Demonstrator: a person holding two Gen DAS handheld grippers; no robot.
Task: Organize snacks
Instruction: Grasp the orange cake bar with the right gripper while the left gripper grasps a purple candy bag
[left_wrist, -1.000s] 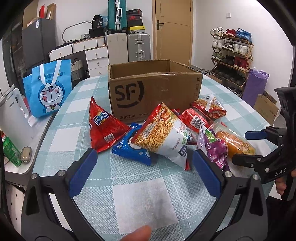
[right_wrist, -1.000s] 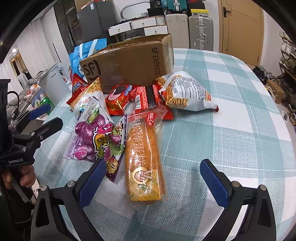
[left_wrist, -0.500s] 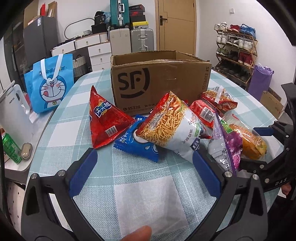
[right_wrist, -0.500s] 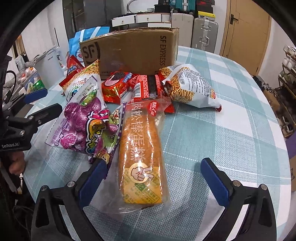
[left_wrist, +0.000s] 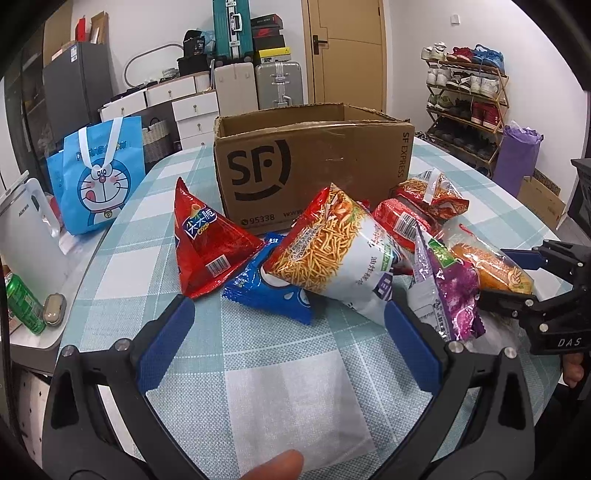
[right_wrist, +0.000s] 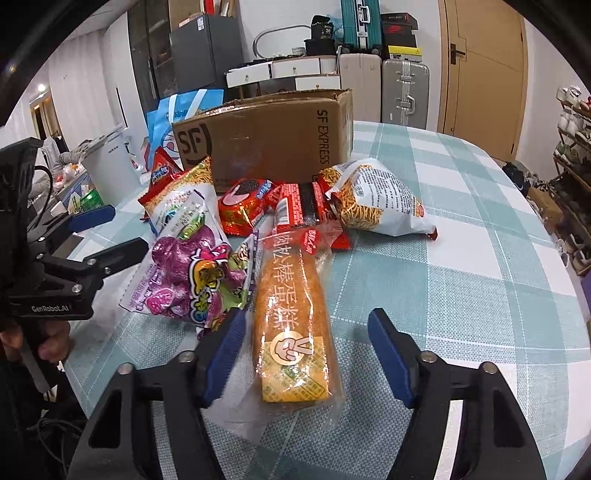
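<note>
Several snack bags lie in front of an open cardboard SF box (left_wrist: 314, 162) (right_wrist: 266, 140) on a checked table. My left gripper (left_wrist: 288, 332) is open, a little short of the noodle-snack bag (left_wrist: 332, 254) and blue cookie pack (left_wrist: 266, 291). A red triangular chip bag (left_wrist: 207, 240) stands left. My right gripper (right_wrist: 306, 354) is open, its fingers on either side of the near end of the long orange cake pack (right_wrist: 291, 314), not touching it. A purple candy bag (right_wrist: 192, 273) (left_wrist: 447, 291) lies left of the cake.
A blue Doraemon bag (left_wrist: 96, 173) stands at the table's far left. A white appliance (left_wrist: 26, 236) and green can (left_wrist: 22, 302) sit on a side counter. More red packs (right_wrist: 295, 210) and a second noodle bag (right_wrist: 373, 199) lie by the box. Suitcases and a shoe rack stand behind.
My right gripper has moved forward around the cake pack and its fingers have narrowed. My left gripper has come closer to the noodle bag and blue pack.
</note>
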